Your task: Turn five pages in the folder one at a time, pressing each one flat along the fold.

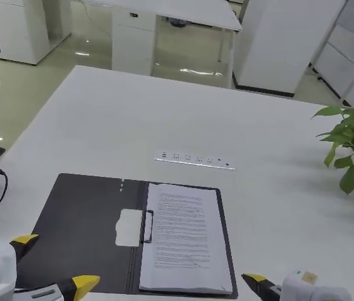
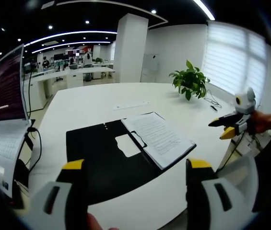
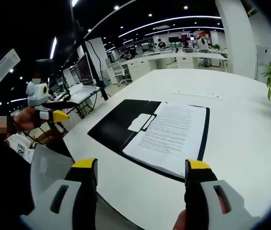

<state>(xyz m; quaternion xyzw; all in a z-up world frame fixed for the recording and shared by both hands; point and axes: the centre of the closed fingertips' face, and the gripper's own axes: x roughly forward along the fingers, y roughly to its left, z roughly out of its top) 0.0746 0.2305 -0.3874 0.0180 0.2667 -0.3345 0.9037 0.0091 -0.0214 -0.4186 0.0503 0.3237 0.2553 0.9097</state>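
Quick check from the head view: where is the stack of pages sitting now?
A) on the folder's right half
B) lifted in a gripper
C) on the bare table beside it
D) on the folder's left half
A: the stack of pages lies flat on the right half of the open folder.

One folder [image 1: 83,232], one plant [image 1: 352,147], one socket strip [image 1: 194,160], one laptop [image 2: 5,91]

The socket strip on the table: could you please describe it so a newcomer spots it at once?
On the big white table, look just beyond the far edge of the open black folder. A narrow socket strip lies there; unlike the folder and the potted plant, it is a thin line of small ports.
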